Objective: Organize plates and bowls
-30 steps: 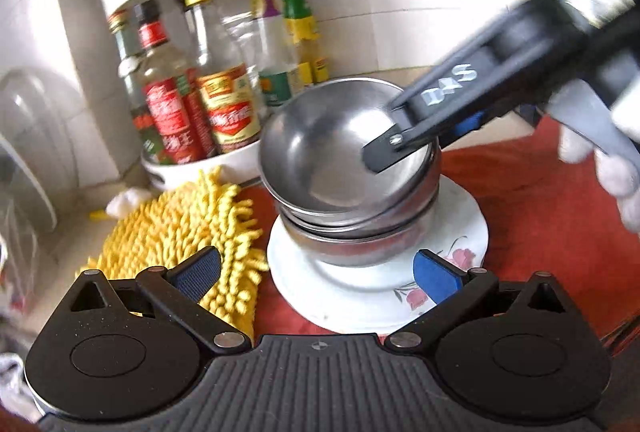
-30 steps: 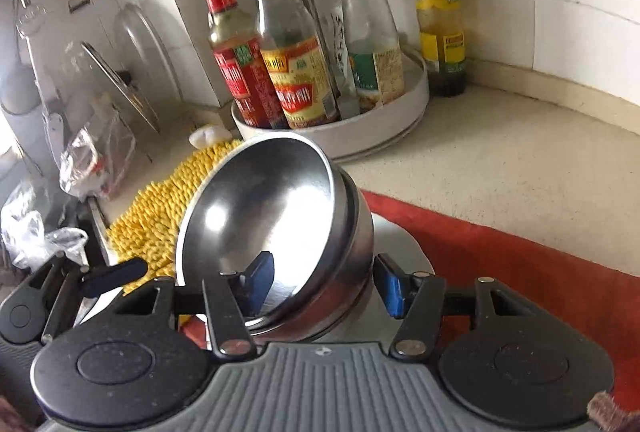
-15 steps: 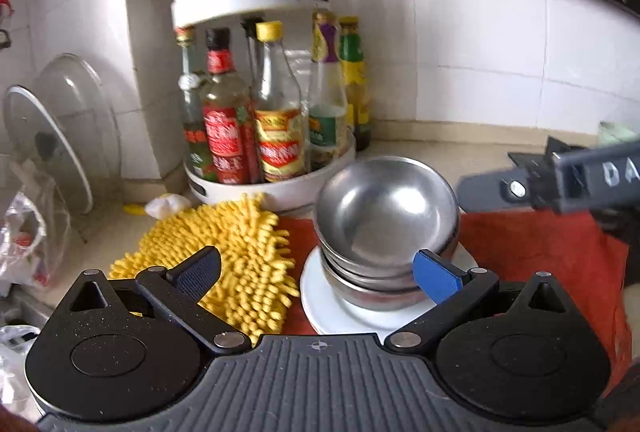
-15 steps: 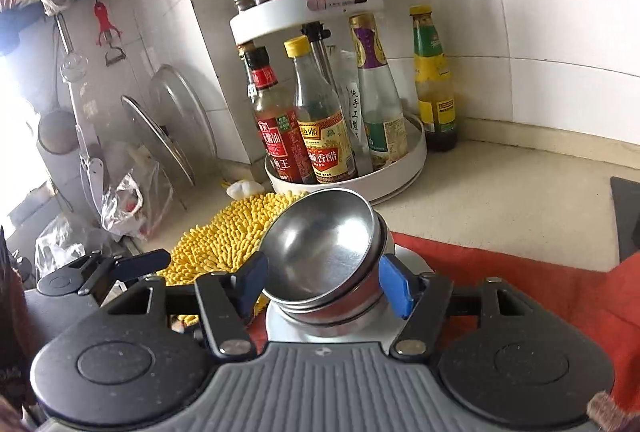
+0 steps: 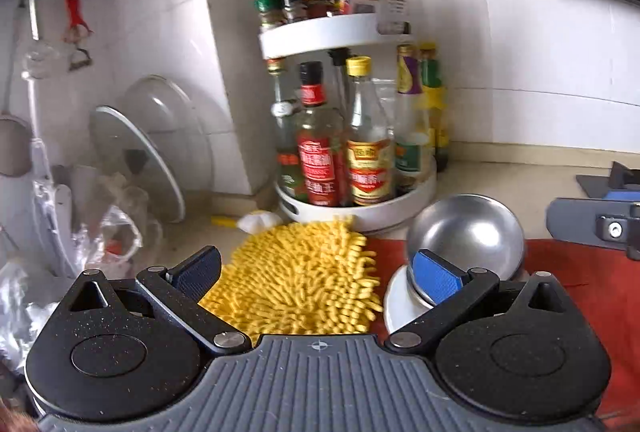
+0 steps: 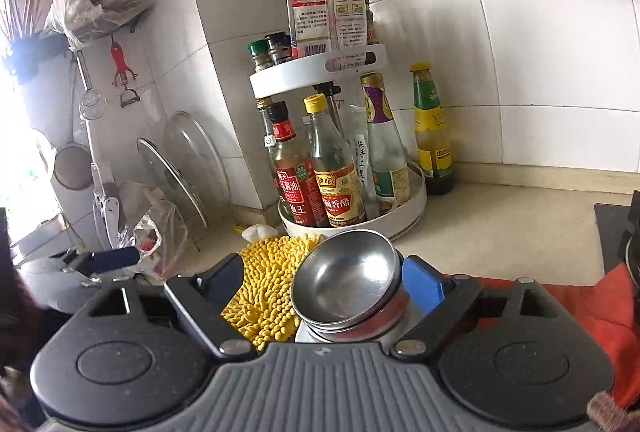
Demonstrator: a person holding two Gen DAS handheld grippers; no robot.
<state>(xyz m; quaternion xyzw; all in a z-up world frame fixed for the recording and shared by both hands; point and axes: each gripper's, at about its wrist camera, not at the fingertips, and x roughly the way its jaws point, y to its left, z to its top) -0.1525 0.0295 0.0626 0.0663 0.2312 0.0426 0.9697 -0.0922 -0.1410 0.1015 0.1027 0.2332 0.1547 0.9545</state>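
The steel bowls (image 6: pixel 352 284) are seen nested in one stack on the white plate (image 5: pixel 396 300), low and right of centre in both views, on the red cloth (image 5: pixel 600 296) over the worktop (image 6: pixel 500 228). The stacking is judged largely done, since no loose plate or bowl is shown elsewhere; the top bowl is seen tilted in the right wrist view and may need settling. The right tongs (image 6: pixel 324 282) are spread wide and are opening; the stack is framed between the blue pads but is not pressed, so nothing is held. The left tongs (image 5: pixel 320 268) are also wide open and empty, with only the yellow mop cloth (image 5: pixel 296 276) seen between the pads.
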